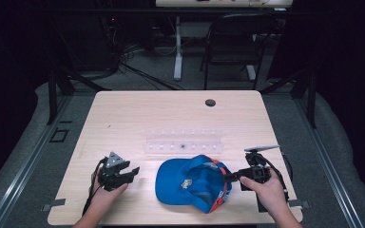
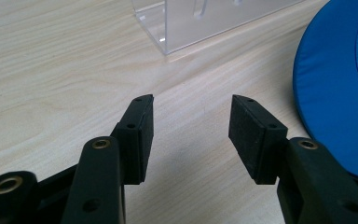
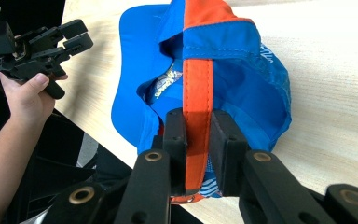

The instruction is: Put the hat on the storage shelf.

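Observation:
A blue cap (image 1: 190,183) with orange trim lies upside down near the table's front edge, brim to the left. My right gripper (image 1: 232,177) is shut on the cap's orange back strap (image 3: 197,107), the strap pinched between the two pads (image 3: 175,140). My left gripper (image 1: 132,172) is open just left of the cap, hovering over bare wood with nothing between its jaws. In the left gripper view the cap's blue brim (image 2: 335,88) sits to the right of the open left gripper (image 2: 191,130). The right gripper view also shows the left gripper (image 3: 74,37) far off.
A clear acrylic rack (image 1: 184,142) stands on the table (image 1: 123,118) just behind the cap, its corner (image 2: 186,23) ahead of the left jaws. A dark grommet hole (image 1: 210,102) sits at the back. A chair (image 1: 233,42) stands beyond the table.

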{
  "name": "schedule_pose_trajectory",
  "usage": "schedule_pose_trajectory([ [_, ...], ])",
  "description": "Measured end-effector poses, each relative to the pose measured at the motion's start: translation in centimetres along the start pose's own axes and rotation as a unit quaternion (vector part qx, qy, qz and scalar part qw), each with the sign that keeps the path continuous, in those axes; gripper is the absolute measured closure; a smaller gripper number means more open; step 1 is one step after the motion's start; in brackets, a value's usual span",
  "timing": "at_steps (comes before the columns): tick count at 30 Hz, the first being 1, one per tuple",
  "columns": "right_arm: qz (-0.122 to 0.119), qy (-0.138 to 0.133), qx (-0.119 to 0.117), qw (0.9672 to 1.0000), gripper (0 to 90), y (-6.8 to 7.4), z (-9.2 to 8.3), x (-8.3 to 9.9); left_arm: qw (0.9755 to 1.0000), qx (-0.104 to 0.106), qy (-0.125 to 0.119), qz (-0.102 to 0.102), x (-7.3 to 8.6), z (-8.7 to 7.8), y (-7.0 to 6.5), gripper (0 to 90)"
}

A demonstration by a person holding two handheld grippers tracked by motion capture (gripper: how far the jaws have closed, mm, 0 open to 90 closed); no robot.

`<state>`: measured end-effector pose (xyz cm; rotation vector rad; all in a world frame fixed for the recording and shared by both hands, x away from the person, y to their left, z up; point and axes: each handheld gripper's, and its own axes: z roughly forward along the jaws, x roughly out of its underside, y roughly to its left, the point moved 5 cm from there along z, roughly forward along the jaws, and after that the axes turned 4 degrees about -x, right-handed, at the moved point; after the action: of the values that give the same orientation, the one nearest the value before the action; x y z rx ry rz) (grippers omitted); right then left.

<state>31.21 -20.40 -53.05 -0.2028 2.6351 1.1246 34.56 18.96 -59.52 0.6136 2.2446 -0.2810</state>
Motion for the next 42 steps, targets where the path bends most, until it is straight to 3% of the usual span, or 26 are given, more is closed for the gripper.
schedule_pose_trajectory([
  [8,-0.003,0.007,0.018,0.9998,77.9,0.4,-0.2,-0.5,1.0,-0.001,-0.001,0.0,0.0,0.1,0.0,50.6],
  [16,-0.019,0.026,0.068,0.9971,77.9,1.2,-0.6,-1.4,1.0,-0.001,0.0,0.001,0.0,0.0,0.0,50.6],
  [19,-0.028,0.041,0.095,0.9942,77.9,1.5,-1.2,-1.9,1.0,-0.001,0.0,0.001,0.0,0.1,-0.1,50.6],
  [23,-0.024,0.037,0.118,0.992,77.9,2.0,-1.4,-2.5,1.0,-0.001,-0.001,0.0,0.0,0.1,-0.1,50.7],
  [34,-0.04,0.053,0.149,0.9865,77.8,3.2,-2.0,-3.6,1.0,-0.001,0.001,0.0,0.0,0.1,-0.2,51.0],
  [42,-0.056,0.074,0.186,0.9781,77.7,4.2,-2.6,-4.6,1.0,-0.001,0.003,0.001,0.1,0.1,-0.2,51.0],
])
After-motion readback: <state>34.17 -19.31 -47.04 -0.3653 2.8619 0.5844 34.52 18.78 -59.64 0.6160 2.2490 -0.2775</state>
